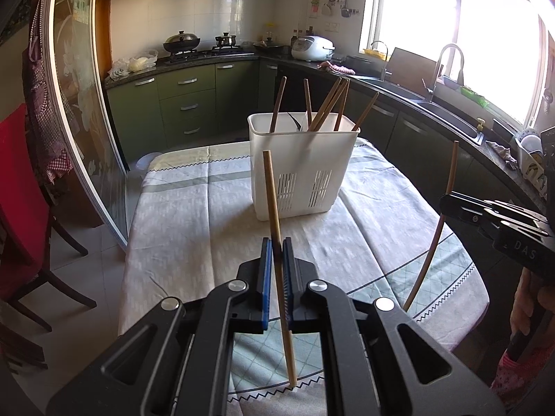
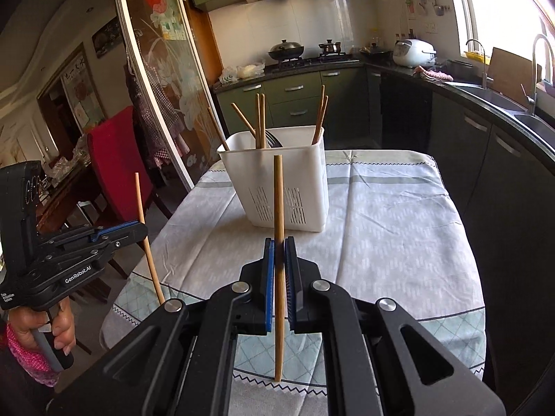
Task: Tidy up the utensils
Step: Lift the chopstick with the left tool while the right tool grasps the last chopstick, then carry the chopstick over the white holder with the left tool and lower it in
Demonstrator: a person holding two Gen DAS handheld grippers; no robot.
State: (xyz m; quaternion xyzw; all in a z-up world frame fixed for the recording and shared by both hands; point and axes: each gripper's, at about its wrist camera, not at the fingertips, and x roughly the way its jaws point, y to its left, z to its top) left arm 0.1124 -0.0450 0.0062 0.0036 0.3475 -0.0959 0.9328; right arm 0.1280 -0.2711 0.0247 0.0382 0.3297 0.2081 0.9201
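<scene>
The left tool (image 1: 277, 246) is gripping one pale chopstick (image 1: 274, 208) between its blue pads, and the jaws are closed tight on it. The stick is standing almost upright, leaning a little to one side, with its lower end hanging just over the near edge of the worktop (image 1: 194, 215). The right tool (image 2: 279, 248) is also clamped on a second chopstick (image 2: 278, 201), which is standing nearly straight. Each tool is gripping its stick about the middle, so a long part is sticking out above and below.

The white holder (image 1: 301, 159) is standing in the middle of the worktop, on a checked cloth (image 2: 381, 215), well apart from both tools. Several darker chopsticks (image 1: 329, 104) are already leaning inside it, spread in different directions.

I think the next step is bringing both sticks over the holder and lowering them in. Some things could be going wrong here. The lower ends are hanging far under the pads, so they may be hitting the rim of the holder if the tools are not lifted enough, and the light plastic holder may be tipping or sliding on the cloth. The sticks already inside are crossing the opening, so a new stick may be catching on them. Also, a thin round stick may be turning between the pads if its tip is pushed.
</scene>
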